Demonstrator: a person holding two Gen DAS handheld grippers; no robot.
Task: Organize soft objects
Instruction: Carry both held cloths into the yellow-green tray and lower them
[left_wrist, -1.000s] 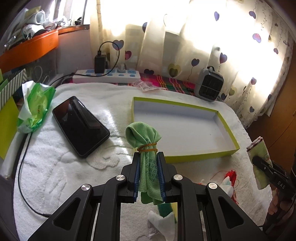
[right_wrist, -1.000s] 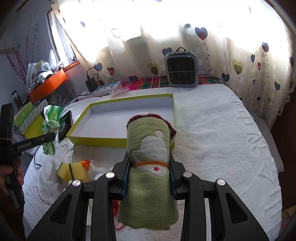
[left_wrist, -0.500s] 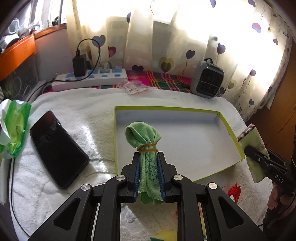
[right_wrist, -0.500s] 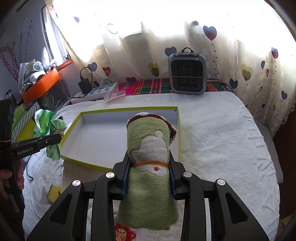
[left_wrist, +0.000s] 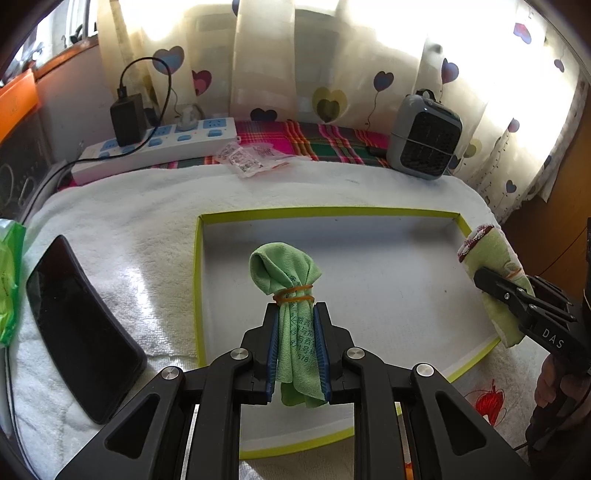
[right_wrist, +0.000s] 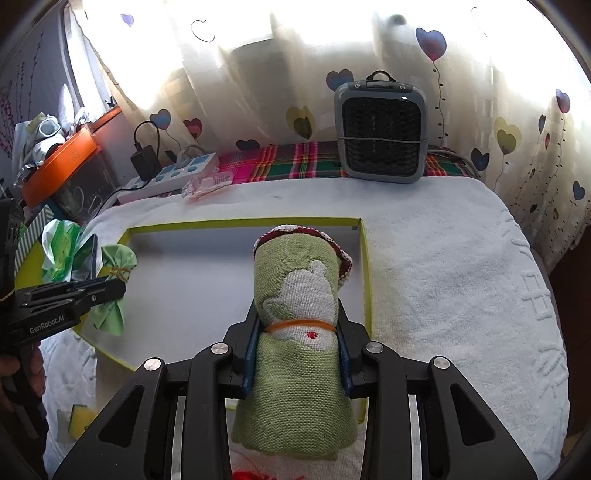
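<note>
left claw (left_wrist: 297, 347) clamps green cloth bundle (left_wrist: 291, 295) | over tray (left_wrist: 197, 280) | phone (left_wrist: 79, 325) left

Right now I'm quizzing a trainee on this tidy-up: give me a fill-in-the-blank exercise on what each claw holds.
1. The left claw grips a thin green cloth tied with a rubber ____.
2. The right claw grips a rolled cloth whose top edge is trimmed in ____.
3. The yellow-rimmed tray holds ____ so far.

Missing words: band; red; nothing
</note>
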